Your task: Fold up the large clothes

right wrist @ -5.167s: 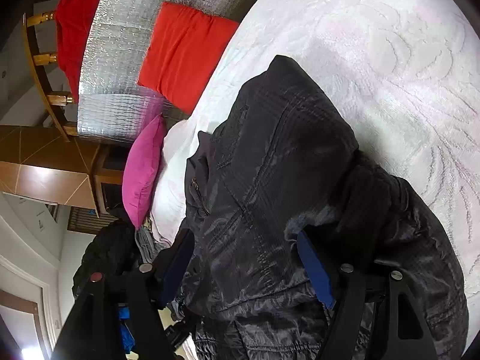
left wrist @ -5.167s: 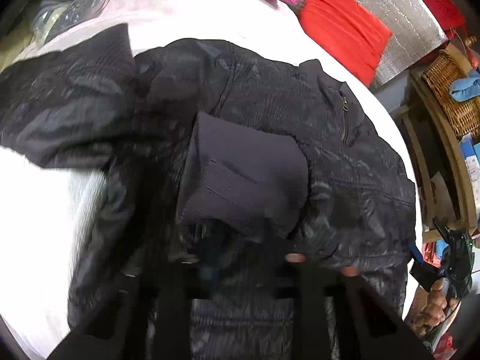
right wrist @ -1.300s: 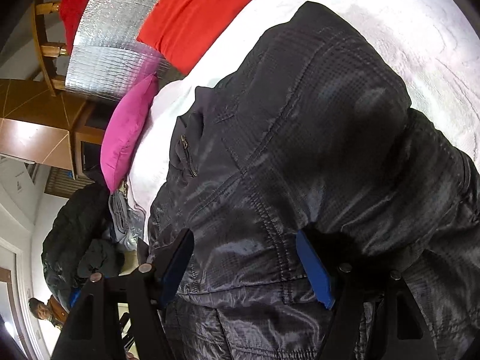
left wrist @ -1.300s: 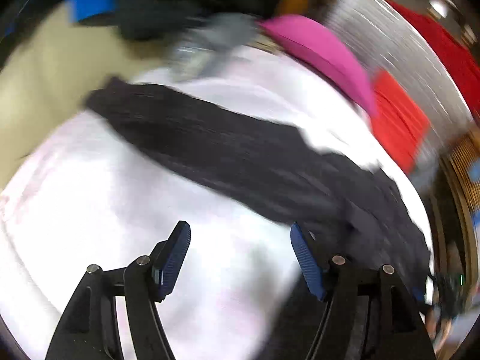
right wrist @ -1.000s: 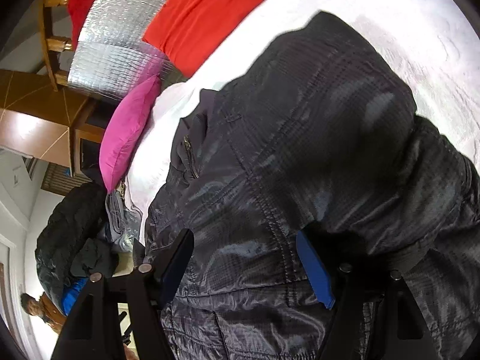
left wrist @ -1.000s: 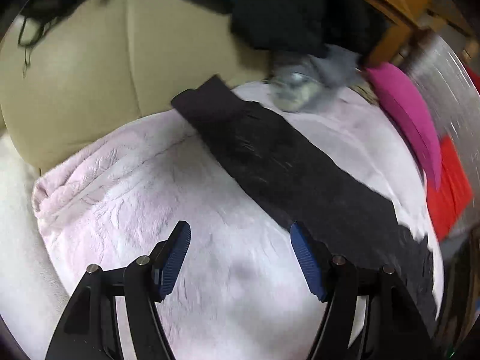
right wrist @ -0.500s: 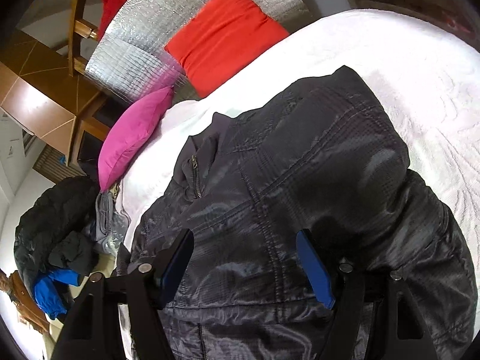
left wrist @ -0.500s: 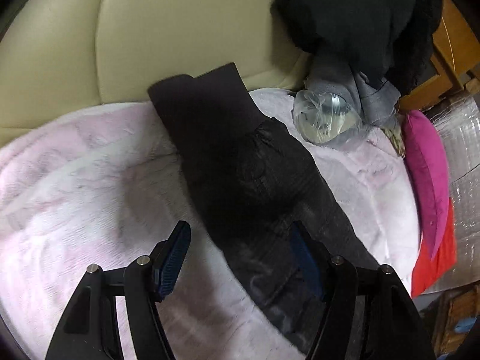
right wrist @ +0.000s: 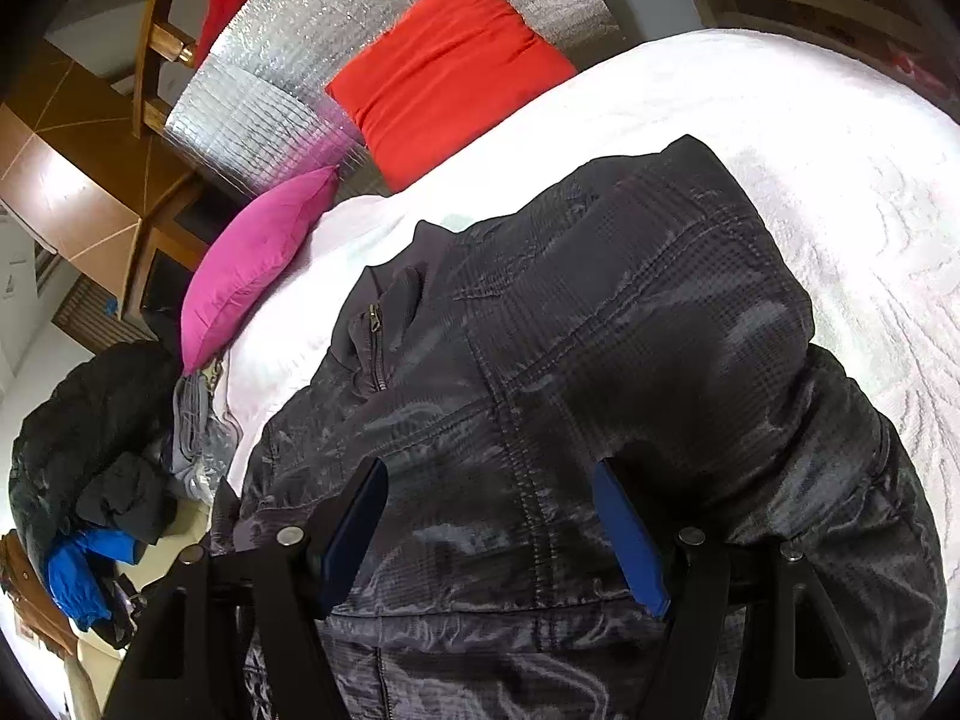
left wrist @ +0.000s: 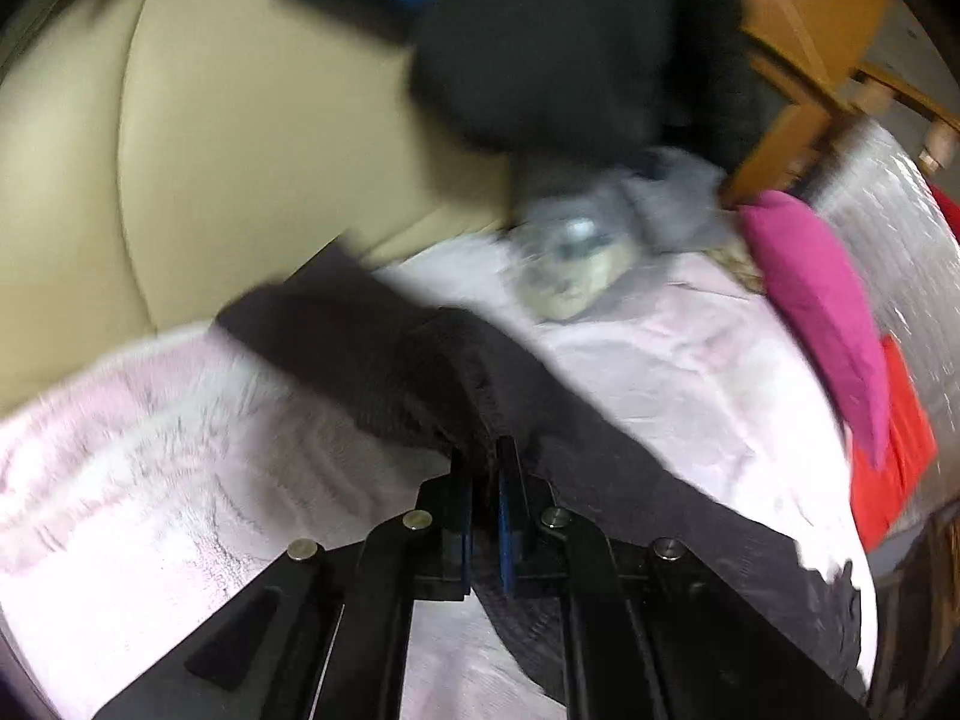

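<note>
A black shiny jacket (right wrist: 570, 372) lies front up on a pale pink bedspread (right wrist: 840, 180), its collar and zip toward the pillows. One sleeve (left wrist: 600, 438) stretches out across the bedspread (left wrist: 150, 510) in the left wrist view, ending in a ribbed cuff (left wrist: 336, 324). My left gripper (left wrist: 485, 468) is shut on the sleeve just behind the cuff. My right gripper (right wrist: 489, 516) is open just above the jacket's body, fingers astride the fabric, gripping nothing.
A beige padded headboard (left wrist: 252, 138) rises behind the cuff. A pile of dark and blue clothes (right wrist: 90, 468) and a grey bundle (left wrist: 576, 258) sit at the bed's corner. A pink pillow (right wrist: 258, 258), a red pillow (right wrist: 444, 72) and a silver foil panel (right wrist: 270, 108) line the far side.
My left gripper has moved forward onto the sleeve and closed on it by the cuff; it was open half a second ago. My right gripper has stayed open over the jacket body.
</note>
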`<state>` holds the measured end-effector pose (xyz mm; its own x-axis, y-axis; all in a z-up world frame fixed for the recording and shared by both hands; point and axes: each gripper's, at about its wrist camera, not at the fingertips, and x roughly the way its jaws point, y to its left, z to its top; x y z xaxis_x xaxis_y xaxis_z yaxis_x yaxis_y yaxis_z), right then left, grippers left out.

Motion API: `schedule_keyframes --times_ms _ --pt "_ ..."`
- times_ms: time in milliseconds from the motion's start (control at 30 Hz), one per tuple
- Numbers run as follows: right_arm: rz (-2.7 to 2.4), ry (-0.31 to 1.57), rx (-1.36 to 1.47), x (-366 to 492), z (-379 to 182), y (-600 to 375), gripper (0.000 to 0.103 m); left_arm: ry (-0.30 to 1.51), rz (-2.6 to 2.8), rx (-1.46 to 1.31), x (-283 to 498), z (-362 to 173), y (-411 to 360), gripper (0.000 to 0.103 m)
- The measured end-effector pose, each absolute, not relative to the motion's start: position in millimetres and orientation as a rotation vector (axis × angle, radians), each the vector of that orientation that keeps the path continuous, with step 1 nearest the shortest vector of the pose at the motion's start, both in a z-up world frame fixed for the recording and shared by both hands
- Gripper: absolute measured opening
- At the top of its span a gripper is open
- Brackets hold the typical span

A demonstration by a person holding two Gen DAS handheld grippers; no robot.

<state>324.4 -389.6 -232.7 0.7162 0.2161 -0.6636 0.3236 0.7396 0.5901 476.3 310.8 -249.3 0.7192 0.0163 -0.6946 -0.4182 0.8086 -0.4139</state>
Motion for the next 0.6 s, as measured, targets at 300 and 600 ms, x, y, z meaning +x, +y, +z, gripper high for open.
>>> schedule_keyframes --times_ms 300,600 --pt "-0.05 0.762 0.812 313.8 -223.3 -396.5 0.074 0.672 0.046 -0.346 458.8 -147.0 205.1 0.004" --pt "-0.025 0.717 0.928 301.8 -216.6 -416.1 0.074 0.64 -0.276 -0.096 417.7 -98.6 30.8 0.004"
